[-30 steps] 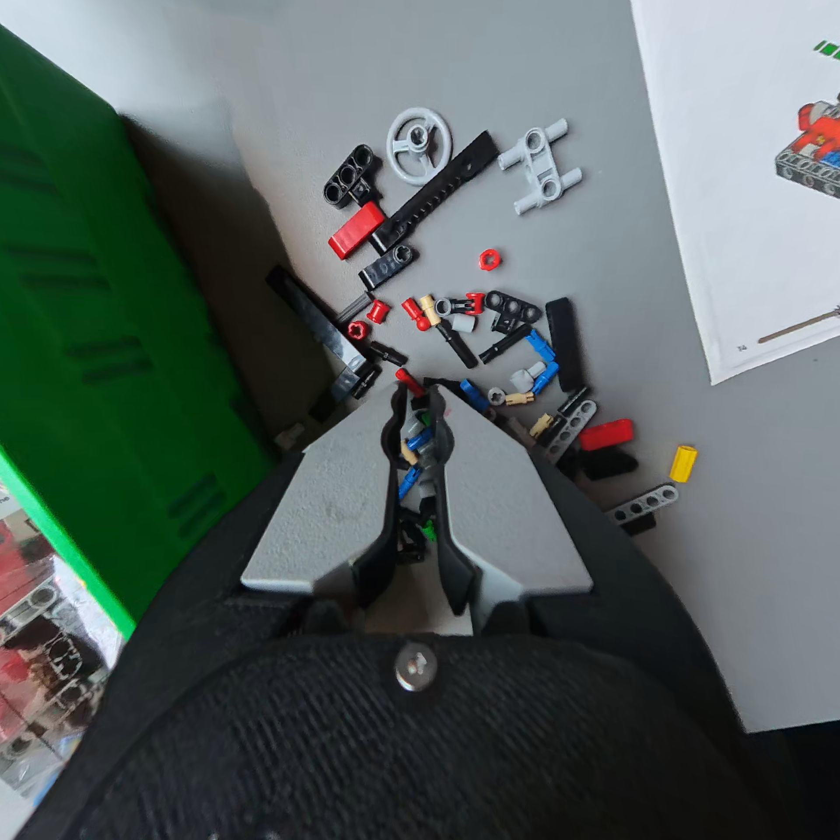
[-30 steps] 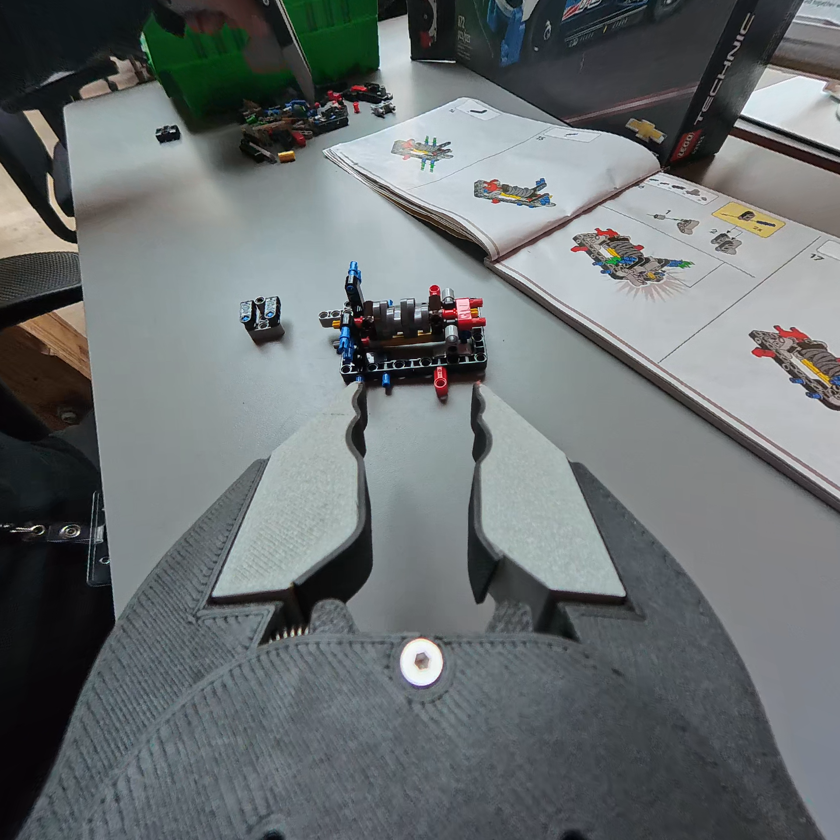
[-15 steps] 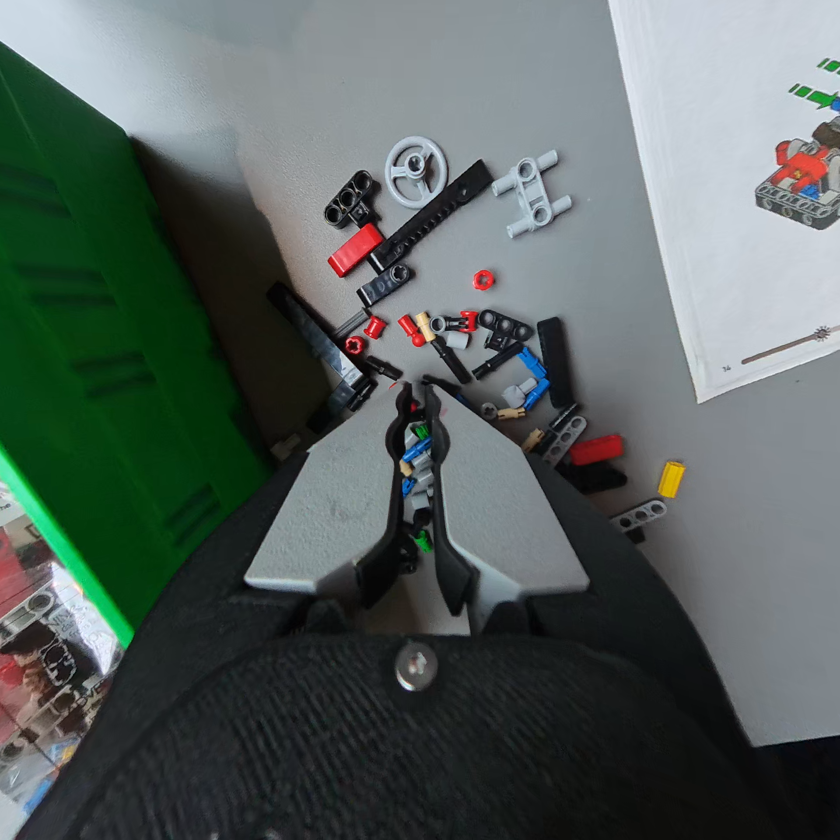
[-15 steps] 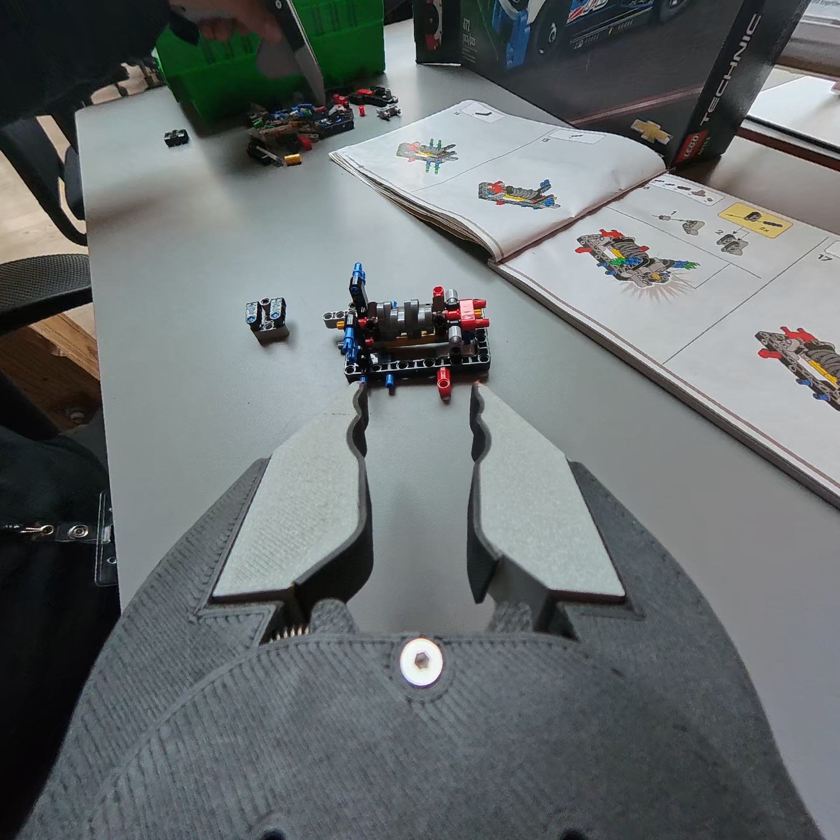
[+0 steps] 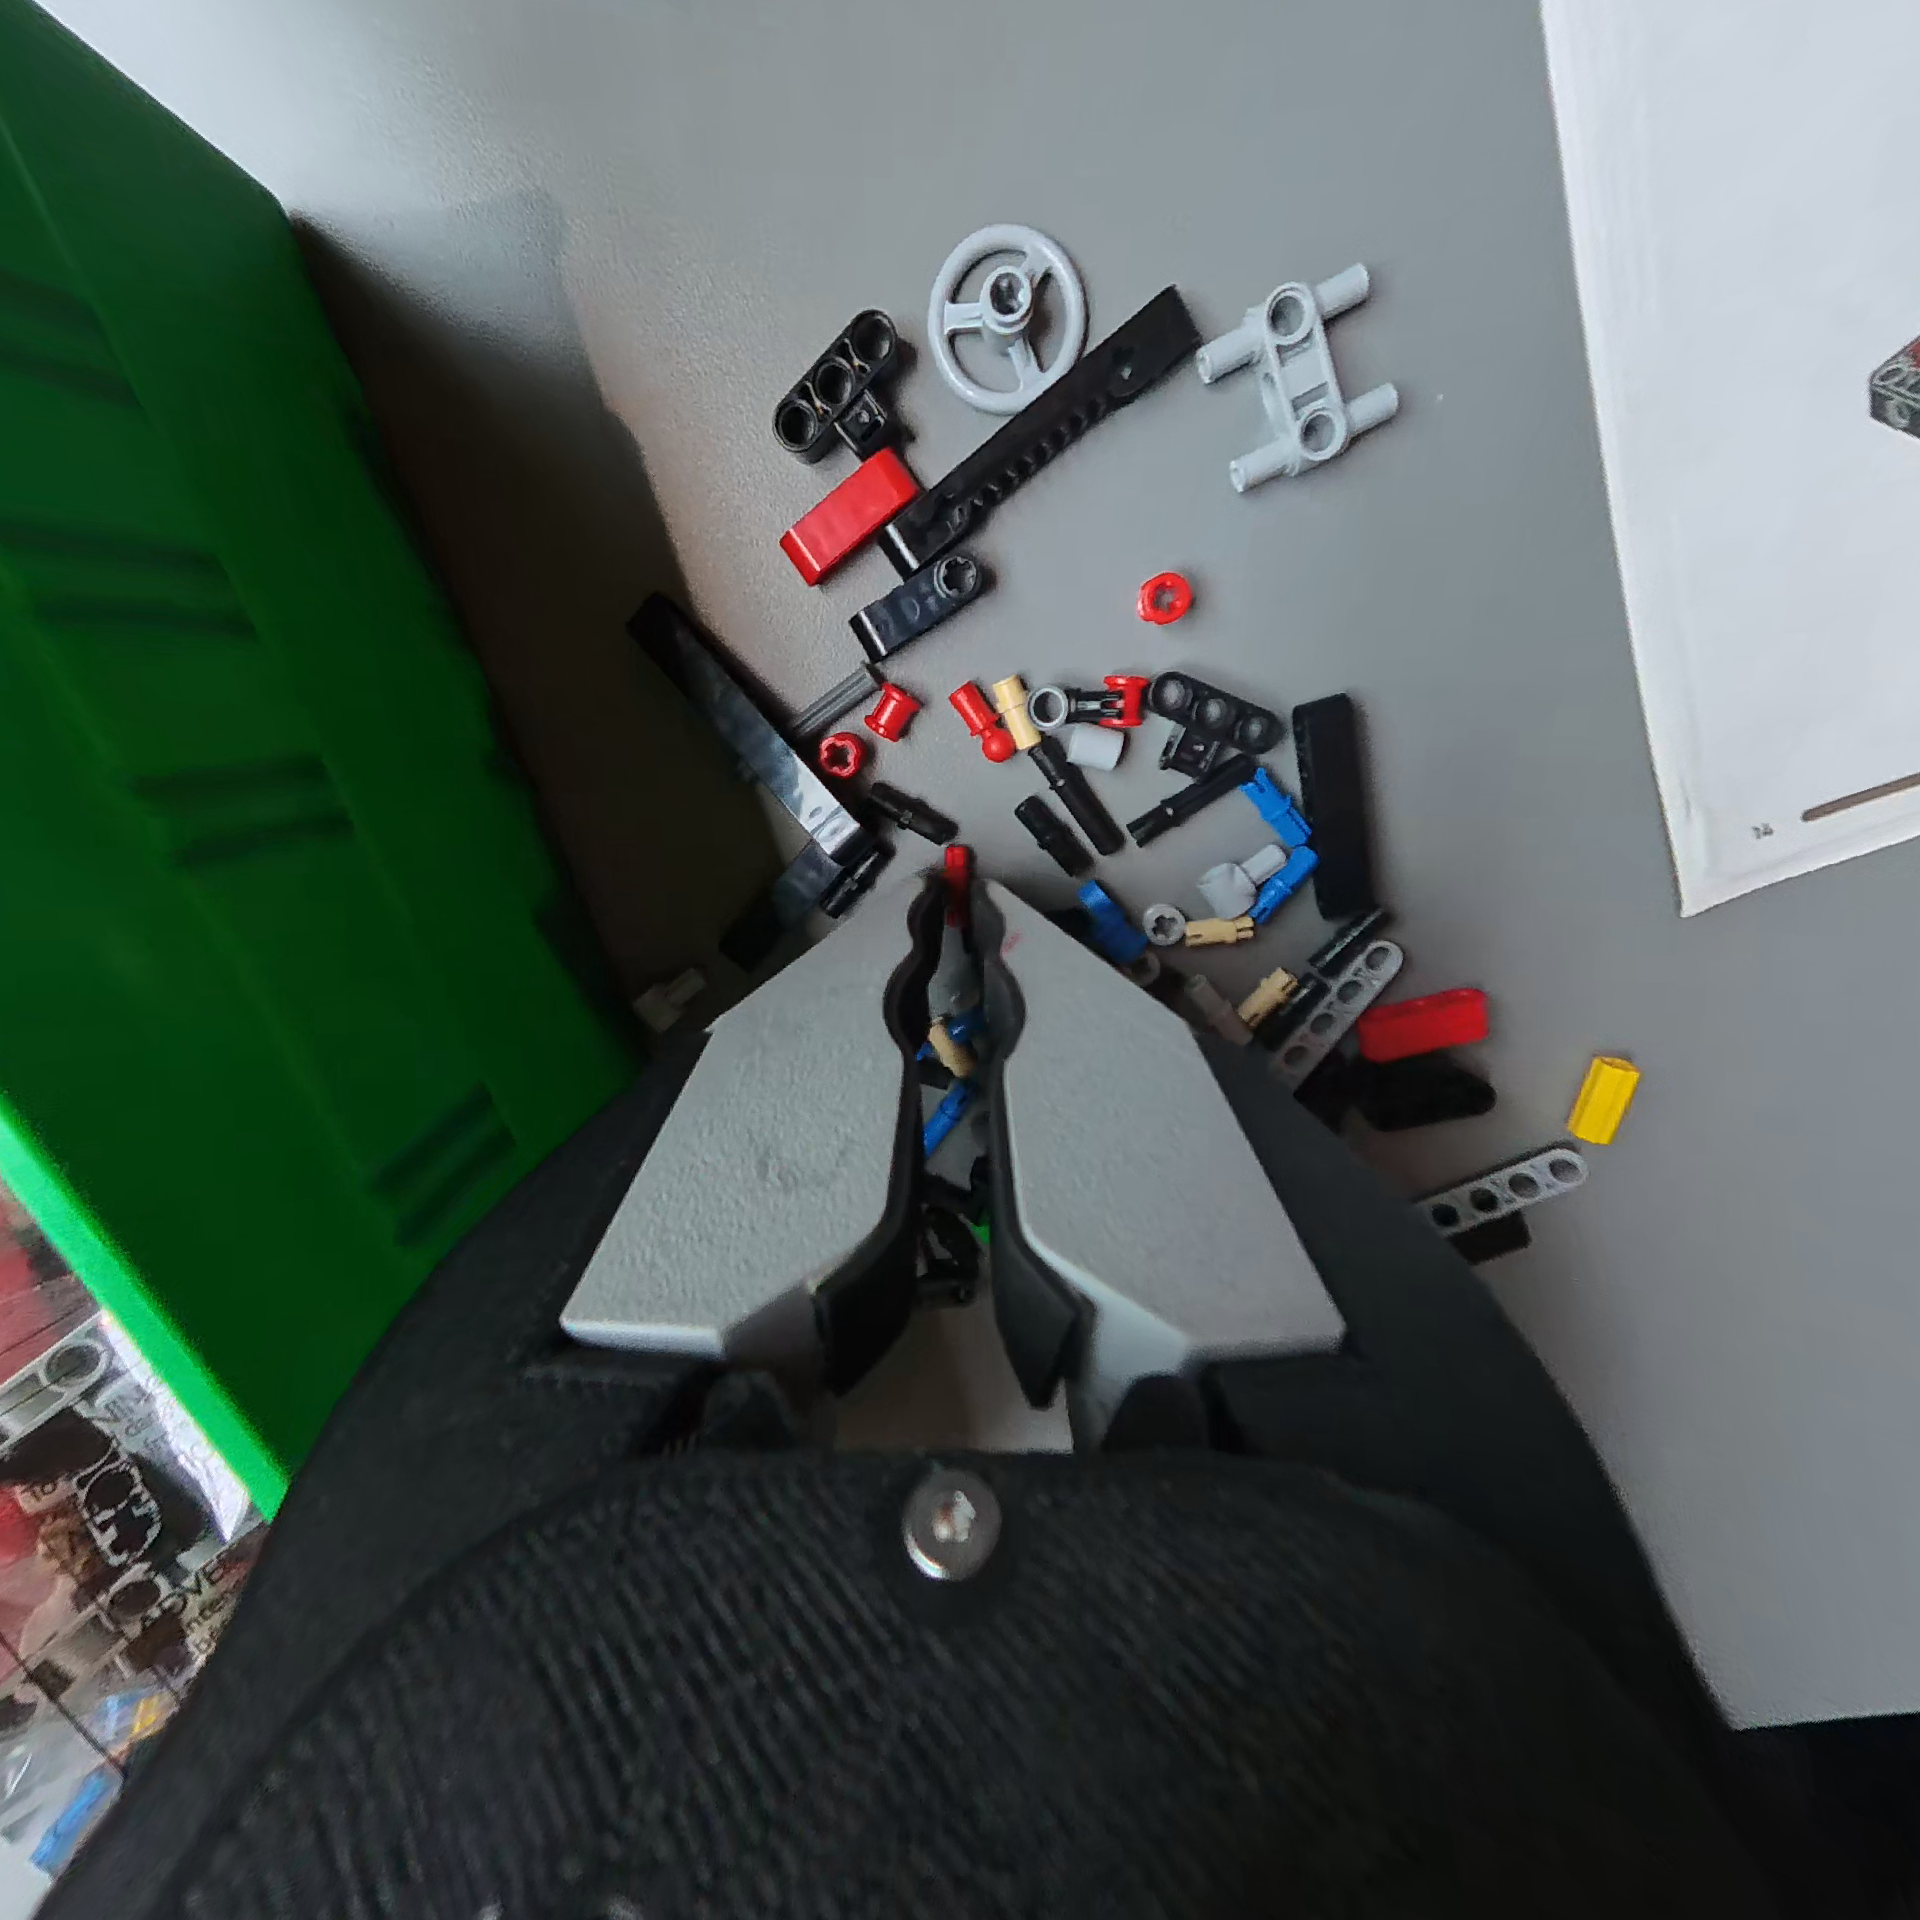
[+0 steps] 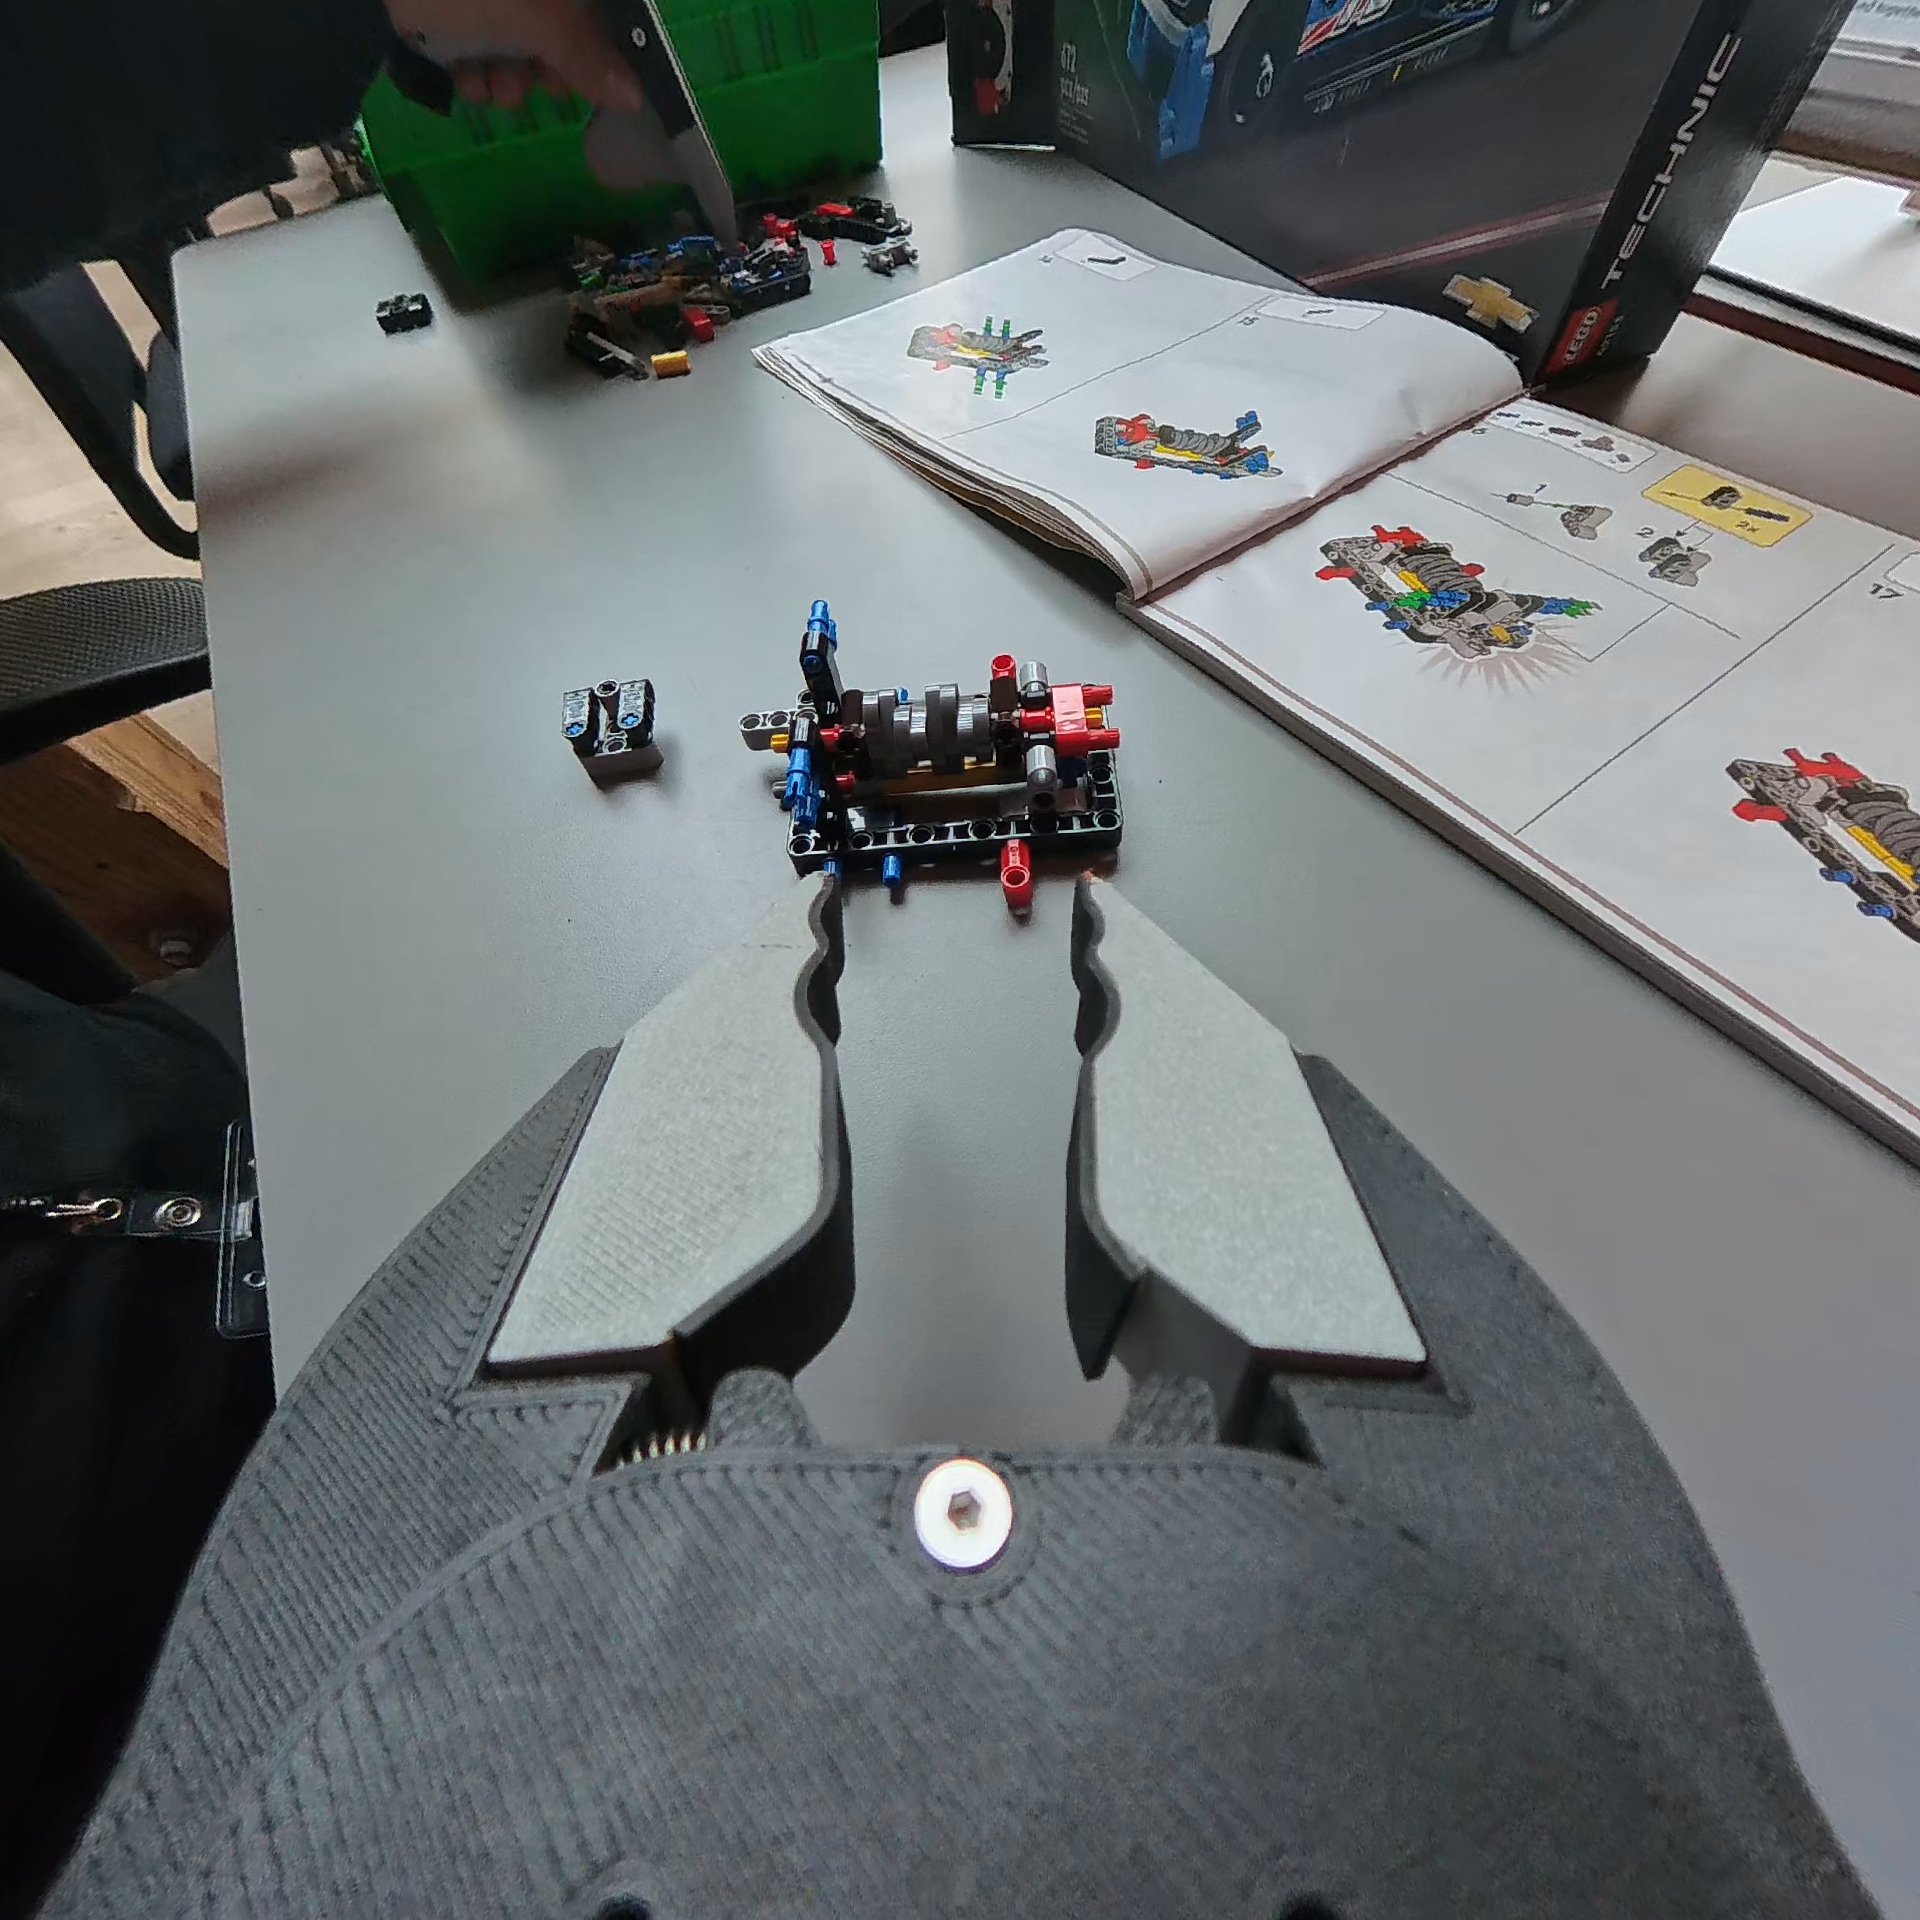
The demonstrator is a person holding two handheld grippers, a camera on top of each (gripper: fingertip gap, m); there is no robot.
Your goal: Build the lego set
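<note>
Left wrist view: the left gripper [image 5: 958, 902] has its jaws nearly together, pinching a small red pin [image 5: 956, 871] at the very tips, above the scatter of loose pieces [image 5: 1132, 748] on the grey table [image 5: 1351, 135]. Just beyond lie a grey steering wheel [image 5: 1006, 318], a long black toothed beam [image 5: 1039, 436] and a red curved piece [image 5: 850, 515]; a yellow piece [image 5: 1602, 1097] sits off to the right. A green bin [image 5: 208, 727] stands close on the left, a white instruction page [image 5: 1745, 416] on the right.

From the right wrist view, the right gripper [image 6: 954, 896] hangs wide apart, holding nothing, its tips just short of the half-built model [image 6: 951, 769], not touching it. A small grey and black block [image 6: 613, 727] sits to the model's left. The open instruction booklet [image 6: 1351, 520] lies to the right, the dark set box [image 6: 1455, 156] behind it.
</note>
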